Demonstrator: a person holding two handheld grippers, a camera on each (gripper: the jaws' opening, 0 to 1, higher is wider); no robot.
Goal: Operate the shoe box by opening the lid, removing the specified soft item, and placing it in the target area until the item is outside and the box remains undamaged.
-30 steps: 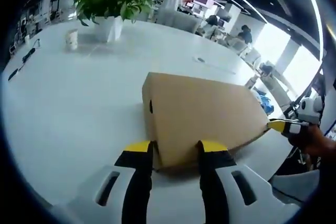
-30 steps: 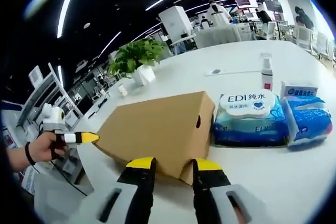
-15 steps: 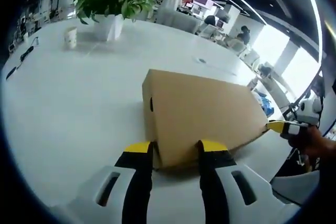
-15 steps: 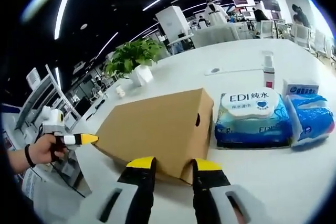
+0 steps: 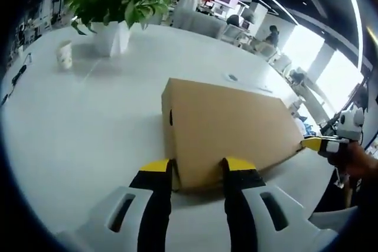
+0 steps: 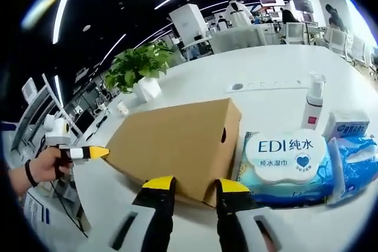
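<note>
Spanning both claws lengthwise, shoe box (image 5: 227,128)

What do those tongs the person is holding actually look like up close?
Each of the tongs has two black jaws capped with yellow tips, rising from a white moulded body with slot-shaped openings. That goes for the left tongs and the right tongs alike. Seen from the side in the right gripper view, the yellow tip tapers to a point, and the hand holding them wears a dark wristband.
</note>
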